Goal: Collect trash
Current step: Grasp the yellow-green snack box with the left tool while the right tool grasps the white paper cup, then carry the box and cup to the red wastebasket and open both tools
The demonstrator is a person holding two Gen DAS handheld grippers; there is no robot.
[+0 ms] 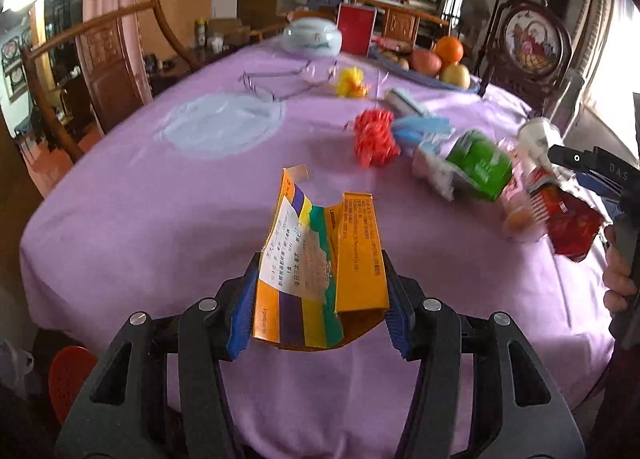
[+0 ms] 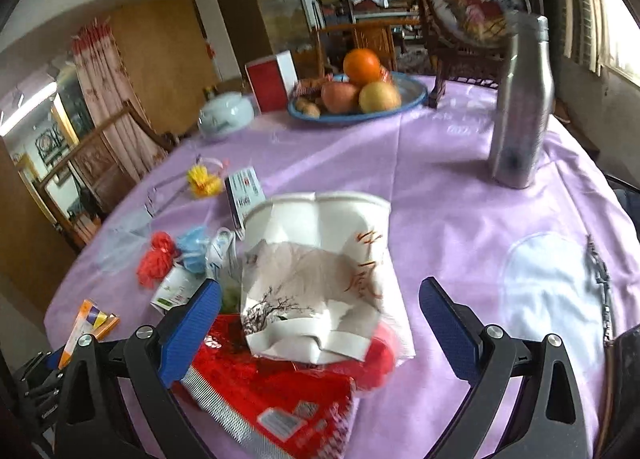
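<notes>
Nearest, in the left wrist view: left gripper (image 1: 320,301) clamped on a torn orange medicine box (image 1: 320,271), blue pads pressing both its sides, box opened up and empty inside as far as visible. In the right wrist view: right gripper (image 2: 320,323) with jaws spread wide, touching nothing; between them, flat on the purple tablecloth (image 2: 440,187), a crushed white paper cup (image 2: 316,267) lying on a red foil wrapper (image 2: 280,391).

At 10 o'clock from the cup: red pompom (image 2: 157,259), blue pompom (image 2: 194,245), a green-and-white carton (image 2: 176,287) partly hidden. Farther at 11 o'clock: yellow pompom (image 2: 205,181). At 2 o'clock: steel bottle (image 2: 522,99) standing upright, capped.

Far at 12 o'clock: blue fruit plate (image 2: 412,95) holding an orange, an apple, a yellowish fruit and some small brown things. Just left: red box (image 2: 268,85) and a lidded white porcelain bowl (image 2: 226,115), contents hidden.
</notes>
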